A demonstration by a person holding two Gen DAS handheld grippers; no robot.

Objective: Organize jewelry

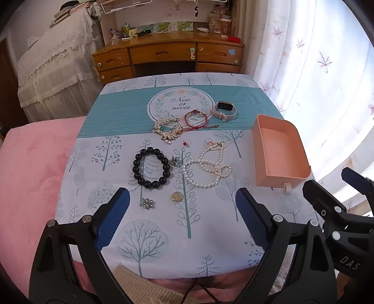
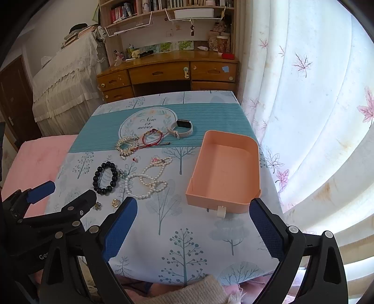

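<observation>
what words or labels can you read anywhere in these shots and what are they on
"Now or never": in the round flower emblem printed on the tablecloth.
"DAS": white letters on the black body of the right gripper, cut off at the frame edge.
"Ge": start of a white word on the left gripper, the rest hidden.
Book spines on the shelf: too small to read.
Watch screen: nothing legible.

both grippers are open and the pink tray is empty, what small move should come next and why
Probably lower the right gripper toward the pearl strand, the jewelry lying closest to the pink tray. Nothing is between its fingers yet.
</observation>
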